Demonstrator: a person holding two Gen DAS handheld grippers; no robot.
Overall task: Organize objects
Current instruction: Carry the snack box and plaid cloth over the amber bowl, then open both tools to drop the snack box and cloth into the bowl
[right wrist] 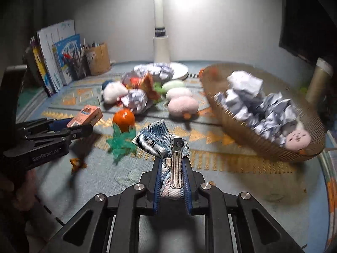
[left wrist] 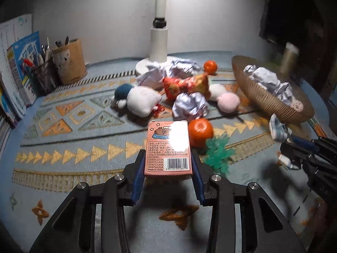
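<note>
- While both grippers hang over the patterned blue tablecloth point(left wrist: 69, 139), the left gripper point(left wrist: 168, 168) has its blue-padded fingers point(left wrist: 138, 181) clamped on the sides of a small pink box point(left wrist: 168, 147) printed with a barcode and a cartoon animal; the box is clear of the cloth.
- From the right-hand view the right gripper point(right wrist: 171, 181) is pinched tight on a blue plaid fabric bow point(right wrist: 155, 137) with a metal hair clip point(right wrist: 176, 164) along its back.
- Just beyond the pink box lie an orange tangerine point(left wrist: 200, 132) and a green translucent leafy toy point(left wrist: 219, 154), the two close together.
- Farther back sits a heap: a white plush toy point(left wrist: 141, 101), crumpled paper balls point(left wrist: 189, 107), a red-and-gold snack packet point(left wrist: 185, 84), a pink plush ball point(left wrist: 228, 102) and a second tangerine point(left wrist: 210, 67).
- A woven basket point(right wrist: 252, 143) to the right, tilted, holds more crumpled paper and a small pink plush with a face point(right wrist: 298, 140).
- A white desk lamp point(left wrist: 159, 42) stands at the back, with books point(left wrist: 19, 67) and pen holders point(left wrist: 69, 61) at the left.
</note>
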